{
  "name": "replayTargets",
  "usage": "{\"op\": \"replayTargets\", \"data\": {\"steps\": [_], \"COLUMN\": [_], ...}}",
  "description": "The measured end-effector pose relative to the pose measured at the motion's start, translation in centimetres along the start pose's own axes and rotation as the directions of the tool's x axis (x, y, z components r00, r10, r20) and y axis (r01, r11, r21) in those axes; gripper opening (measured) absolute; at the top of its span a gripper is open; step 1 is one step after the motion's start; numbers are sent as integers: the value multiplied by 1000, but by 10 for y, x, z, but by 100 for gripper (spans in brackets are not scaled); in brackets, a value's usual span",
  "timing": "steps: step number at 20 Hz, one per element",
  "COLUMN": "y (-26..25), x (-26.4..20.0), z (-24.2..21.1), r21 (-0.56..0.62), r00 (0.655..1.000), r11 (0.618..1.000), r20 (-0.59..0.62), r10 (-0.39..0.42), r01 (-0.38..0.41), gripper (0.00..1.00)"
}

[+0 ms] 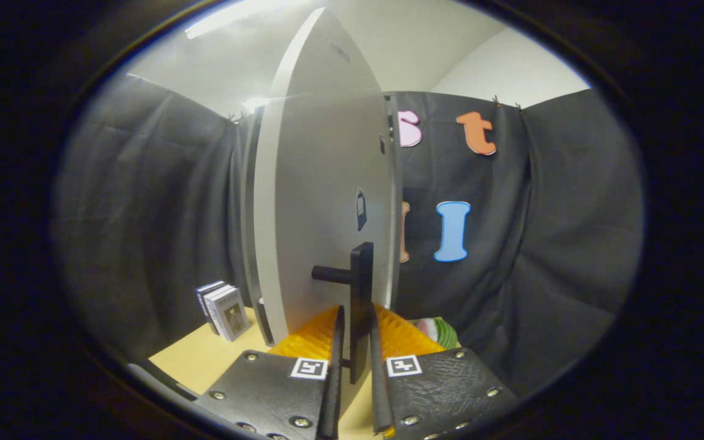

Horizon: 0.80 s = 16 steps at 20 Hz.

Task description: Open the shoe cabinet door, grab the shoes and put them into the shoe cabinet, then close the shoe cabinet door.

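The white shoe cabinet door (321, 201) stands close in front of me, swung partly open, with the dark edge of the cabinet body (249, 208) showing to its left. A black handle (361, 287) sticks out of the door on a short stem. My gripper (357, 345) is shut on the lower part of that handle, one finger on each side of its upright bar. Just past the right finger, low on the table, lies a striped green, white and pink thing (439, 331), which may be a shoe. It is largely hidden.
The cabinet stands on a yellow tabletop (205, 360). A few upright books or boxes (225, 310) sit left of the cabinet near the booth wall. Black cloth closes the booth on the left, the back and the right.
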<state>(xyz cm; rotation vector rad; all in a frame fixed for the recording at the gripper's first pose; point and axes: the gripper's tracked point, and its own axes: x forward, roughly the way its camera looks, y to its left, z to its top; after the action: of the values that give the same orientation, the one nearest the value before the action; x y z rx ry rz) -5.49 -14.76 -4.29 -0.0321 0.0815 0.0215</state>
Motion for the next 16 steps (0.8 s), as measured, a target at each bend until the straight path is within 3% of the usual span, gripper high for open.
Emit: {"op": "replayTargets", "data": {"steps": [3, 9, 16], "y": [-22, -67, -87], "x": [-2, -7, -3], "z": [0, 0, 1], "r21": [17, 35, 39], "r00": [1000, 997, 1000], "r11": [1000, 996, 999], "r20": [7, 4, -1], "r10": [-20, -79, -26], "r01": [20, 79, 26], "gripper": [14, 14, 14]}}
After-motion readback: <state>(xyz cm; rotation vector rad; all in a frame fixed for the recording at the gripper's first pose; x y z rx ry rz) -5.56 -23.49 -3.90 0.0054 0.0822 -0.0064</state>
